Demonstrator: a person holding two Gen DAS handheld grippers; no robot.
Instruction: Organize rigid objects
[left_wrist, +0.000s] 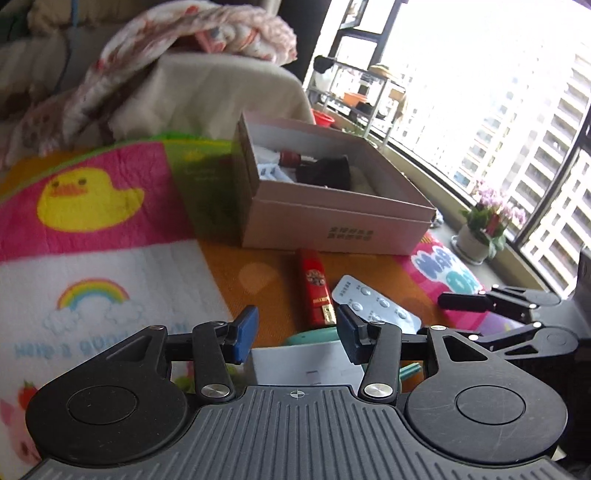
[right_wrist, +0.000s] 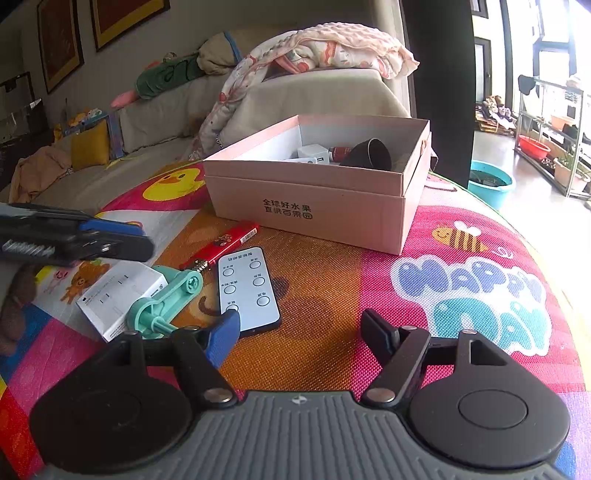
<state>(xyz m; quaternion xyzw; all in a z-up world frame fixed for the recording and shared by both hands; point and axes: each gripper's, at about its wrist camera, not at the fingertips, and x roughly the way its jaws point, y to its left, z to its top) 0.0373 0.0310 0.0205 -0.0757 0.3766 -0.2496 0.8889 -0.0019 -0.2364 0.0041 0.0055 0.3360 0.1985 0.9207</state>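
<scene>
An open pink cardboard box (right_wrist: 369, 218) stands on the colourful play mat and holds a black cup (right_wrist: 371, 155), a white charger and a small red item. In front of it lie a red lighter (right_wrist: 221, 245), a white remote (right_wrist: 247, 291), a teal plastic clamp (right_wrist: 166, 301) and a white carton (right_wrist: 118, 295). My right gripper (right_wrist: 301, 328) is open and empty, just right of the remote. My left gripper (left_wrist: 295, 332) is open and empty above the white carton (left_wrist: 306, 367), with the lighter (left_wrist: 314, 291), the remote (left_wrist: 376, 304) and the box (left_wrist: 332, 214) ahead.
A sofa with a quilt (right_wrist: 314, 55) stands behind the mat. A window ledge with a potted flower (left_wrist: 487, 221) runs to the right. A teal basin (right_wrist: 489, 182) and a metal shelf (right_wrist: 554, 125) stand on the floor beyond the mat.
</scene>
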